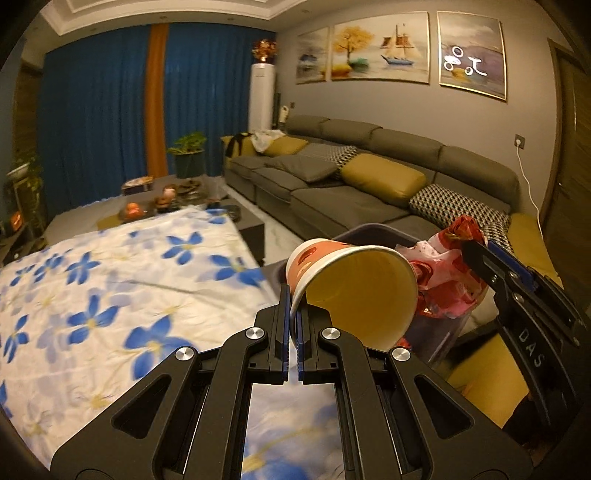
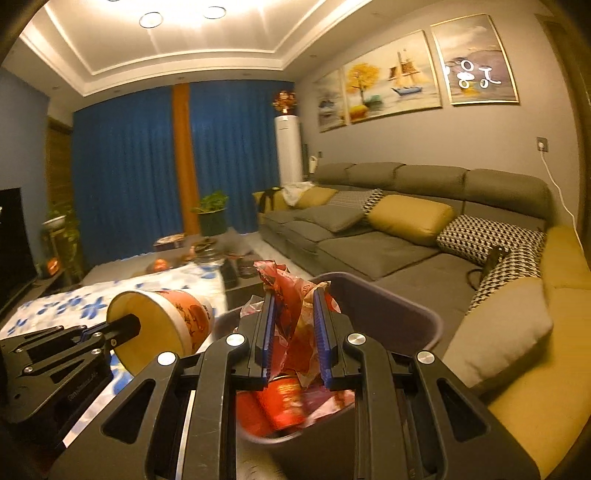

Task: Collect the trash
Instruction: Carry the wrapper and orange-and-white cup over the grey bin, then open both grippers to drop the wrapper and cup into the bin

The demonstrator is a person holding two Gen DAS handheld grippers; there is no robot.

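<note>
Left hand-held gripper pinches light, crushable paper cup by rim; right hand-held gripper clamps soft crinkly wrapper, prob. over bin.

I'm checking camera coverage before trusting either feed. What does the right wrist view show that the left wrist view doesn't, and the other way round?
Only the right wrist view: inside the bin, where red trash already lies, plus the ceiling lights.

Only the left wrist view: the paper cup's open mouth, and most of the flowered cloth.

Both: the left gripper pinching the cup's rim, the right gripper shut on the crumpled red wrapper, the grey sofa.
</note>
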